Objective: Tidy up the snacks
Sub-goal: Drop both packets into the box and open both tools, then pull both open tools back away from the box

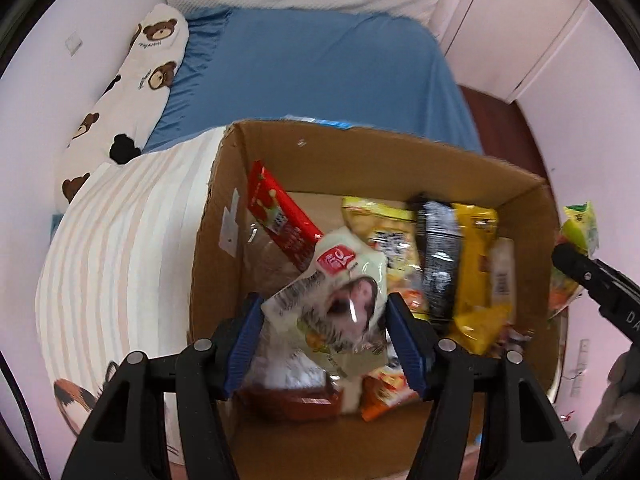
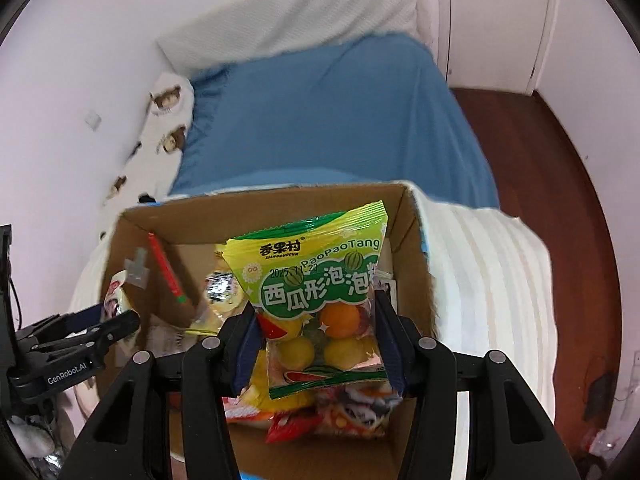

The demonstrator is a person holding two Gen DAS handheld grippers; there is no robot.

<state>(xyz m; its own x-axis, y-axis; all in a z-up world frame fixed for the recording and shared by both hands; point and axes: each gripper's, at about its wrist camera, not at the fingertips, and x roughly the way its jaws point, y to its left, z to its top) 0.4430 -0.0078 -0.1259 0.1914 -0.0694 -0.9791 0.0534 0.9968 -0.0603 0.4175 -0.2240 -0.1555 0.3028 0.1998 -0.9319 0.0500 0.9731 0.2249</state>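
Observation:
A brown cardboard box [image 1: 224, 216] stands on the bed with several snack packs inside. My left gripper [image 1: 324, 312] is shut on a white pouch with a red label [image 1: 340, 280], held over the box. In the right wrist view my right gripper [image 2: 316, 324] is shut on a green and yellow bubble-gum bag [image 2: 312, 280], also above the cardboard box [image 2: 412, 232]. The right gripper's black finger [image 1: 580, 268] shows at the right edge of the left view, and the left gripper [image 2: 100, 320] sits at the left of the right view.
In the box lie a red pack [image 1: 276, 212], a yellow pack [image 1: 476, 272], a black pack [image 1: 438, 256] and orange packs [image 1: 388, 392]. A striped blanket [image 1: 120, 248] is under the box, with a blue sheet [image 1: 312, 64] and a bear-print pillow [image 1: 136, 84] behind it. Wooden floor [image 2: 572, 208] lies right.

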